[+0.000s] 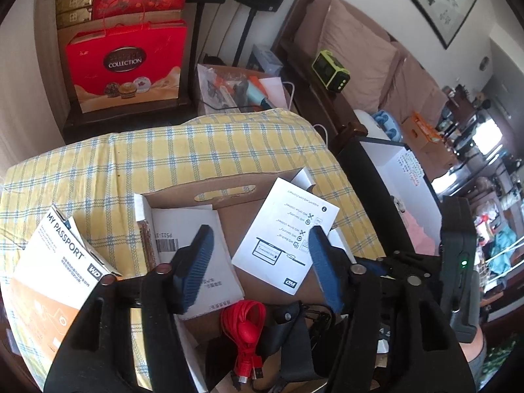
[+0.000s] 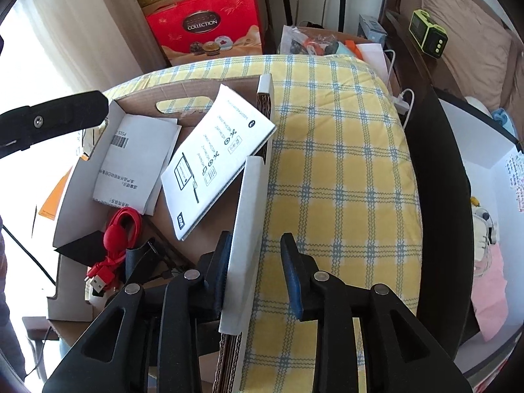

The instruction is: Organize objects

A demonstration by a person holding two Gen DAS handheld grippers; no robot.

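Cardboard box (image 2: 249,203) is my landmark; it sits on a yellow plaid blanket (image 2: 344,163). Inside it: a WD quick-start leaflet (image 1: 285,232) leaning against the right wall, a barcoded booklet (image 1: 193,245) to its left, and a red USB cable (image 1: 244,324) with a black pouch (image 1: 288,334) at the near end. A My Passport carton (image 1: 55,262) rests just outside the box's left wall.

My left hand-held gripper (image 1: 258,262) hangs above the box interior, jaws spread, nothing between them. My right hand-held gripper (image 2: 253,271) straddles the box's right wall; the left pad touches the white wall face, the right pad stands clear of it, so no pinch, jaws apart.

Step in hand, as I judge it: steady the box and settle the papers flat. Best approach is to close the right jaws squarely on the wall, then nudge the leaflet down with the left.

Room: blanket right of the box lies open. Left wall is crowded by the carton. Leaflet's upper corner overhangs the box's right wall; it could snag.
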